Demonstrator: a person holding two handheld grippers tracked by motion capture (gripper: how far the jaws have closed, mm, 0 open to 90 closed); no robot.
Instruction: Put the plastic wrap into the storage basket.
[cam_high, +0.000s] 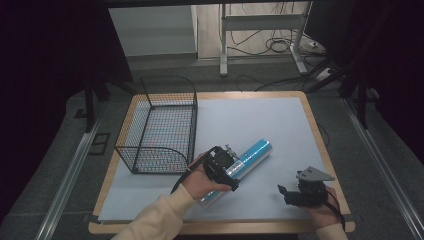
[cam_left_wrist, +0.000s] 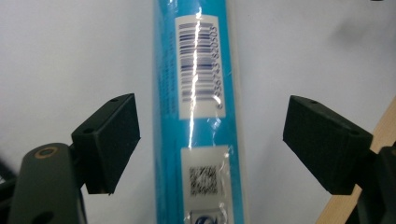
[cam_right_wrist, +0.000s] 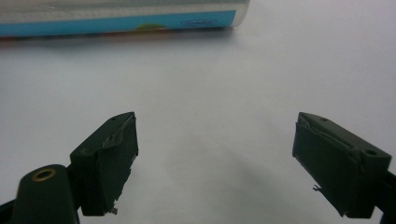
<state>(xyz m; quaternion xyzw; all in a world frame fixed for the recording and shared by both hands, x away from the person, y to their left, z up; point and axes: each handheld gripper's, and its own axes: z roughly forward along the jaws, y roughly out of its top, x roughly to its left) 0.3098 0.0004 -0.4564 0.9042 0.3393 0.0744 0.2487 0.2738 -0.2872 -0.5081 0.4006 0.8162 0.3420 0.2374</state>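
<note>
The left gripper (cam_high: 220, 167), at lower centre of the high view, is black with a silvery metal fitting; its hand wears a cream sleeve (cam_high: 155, 217). The right gripper (cam_high: 295, 194), at lower right, is black, topped by a grey three-cornered plate (cam_high: 314, 174). Each gripper view shows blocky black jaws with screw holes and a brass-ringed screw at lower left.

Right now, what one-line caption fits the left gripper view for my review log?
Open left gripper straddling a blue roll, barcode label facing up, on the white table cover.
</note>
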